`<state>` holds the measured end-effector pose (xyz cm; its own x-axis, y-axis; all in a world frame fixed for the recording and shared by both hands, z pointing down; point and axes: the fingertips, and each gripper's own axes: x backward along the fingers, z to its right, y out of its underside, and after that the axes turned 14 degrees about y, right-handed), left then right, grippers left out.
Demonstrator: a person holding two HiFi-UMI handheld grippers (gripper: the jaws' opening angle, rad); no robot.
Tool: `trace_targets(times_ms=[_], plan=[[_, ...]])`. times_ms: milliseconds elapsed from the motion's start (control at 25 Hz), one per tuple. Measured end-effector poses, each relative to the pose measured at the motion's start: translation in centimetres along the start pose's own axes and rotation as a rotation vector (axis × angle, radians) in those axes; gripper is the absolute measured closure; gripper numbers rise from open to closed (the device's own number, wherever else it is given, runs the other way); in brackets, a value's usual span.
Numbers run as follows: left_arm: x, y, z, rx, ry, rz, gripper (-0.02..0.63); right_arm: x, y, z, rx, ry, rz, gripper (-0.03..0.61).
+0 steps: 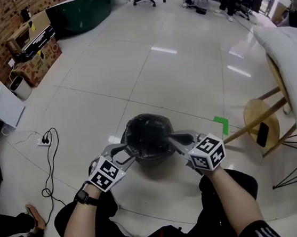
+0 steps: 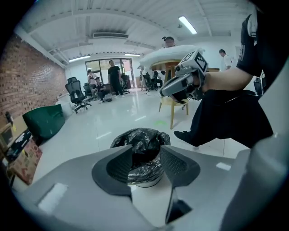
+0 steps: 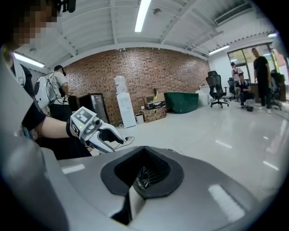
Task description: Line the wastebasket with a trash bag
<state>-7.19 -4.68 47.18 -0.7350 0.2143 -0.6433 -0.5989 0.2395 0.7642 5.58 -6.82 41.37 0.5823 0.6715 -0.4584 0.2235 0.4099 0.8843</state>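
Right gripper [image 3: 142,178]: jaws are pressing together on a crinkled fold of black trash bag [image 1: 148,134] at the right rim of the wastebasket [image 2: 144,184].

Left gripper [image 2: 145,164]: jaws are standing partly apart, gripping nothing, by the left rim.

Surroundings: wooden stool [image 1: 260,112] is standing to the right, carrying a dark flat item, possibly a phone. A power strip [image 1: 45,140] with black cable is lying on the tiles at left.

Obscured: the draped bag is covering the basket's wall, with only a pale base showing.

Contents: the bag is sitting bunched in the basket's mouth.
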Motion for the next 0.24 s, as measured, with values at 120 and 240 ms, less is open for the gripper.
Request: trace_targets(times_ms=[120,240], plan=[[-0.3,0.0,-0.8,0.015,0.006,0.008,0.426,-0.3,0.4,0.0,0.028,-0.006,-0.013,0.573],[0.0,-0.4,-1.7,0.017,-0.008,0.021,0.426,-0.8,1.0,0.6,0.027,0.011,-0.029,0.572]])
